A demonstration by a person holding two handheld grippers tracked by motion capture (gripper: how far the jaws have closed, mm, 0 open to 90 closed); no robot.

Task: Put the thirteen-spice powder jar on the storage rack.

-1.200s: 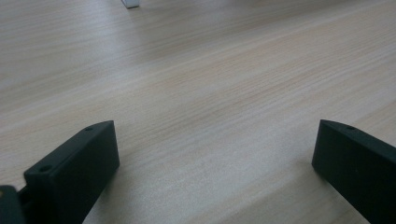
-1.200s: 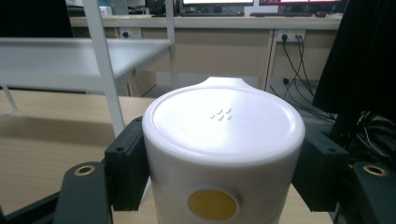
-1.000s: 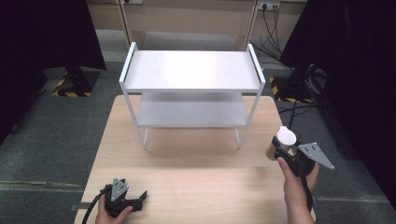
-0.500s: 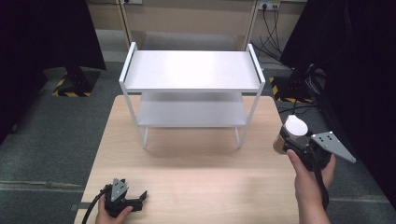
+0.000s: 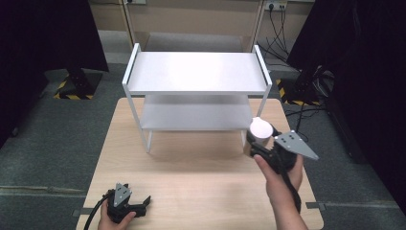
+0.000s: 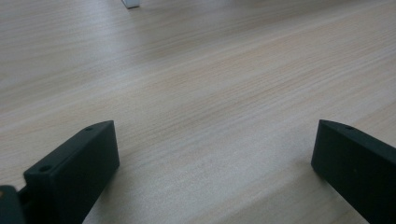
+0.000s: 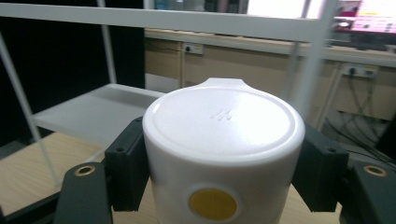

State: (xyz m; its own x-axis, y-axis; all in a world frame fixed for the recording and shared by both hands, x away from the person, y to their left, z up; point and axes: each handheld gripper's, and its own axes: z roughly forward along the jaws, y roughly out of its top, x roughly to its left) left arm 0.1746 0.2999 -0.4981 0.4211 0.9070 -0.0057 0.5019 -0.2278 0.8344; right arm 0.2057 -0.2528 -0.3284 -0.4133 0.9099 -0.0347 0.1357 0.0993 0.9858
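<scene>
1 white cup (image 7: 223,158) clamped in right claw (image 5: 262,143); 1 two-tier rack (image 5: 196,74). Left claw (image 5: 125,203) spread apart on counter (image 5: 201,182). Cup base cut off.

Light wooden table (image 5: 191,182) with pale grain, white metal two-tier rack (image 5: 196,72) standing on its far half, both shelves bare, left gripper (image 5: 125,205) resting on the near left corner, jaws spread wide over the wood
</scene>
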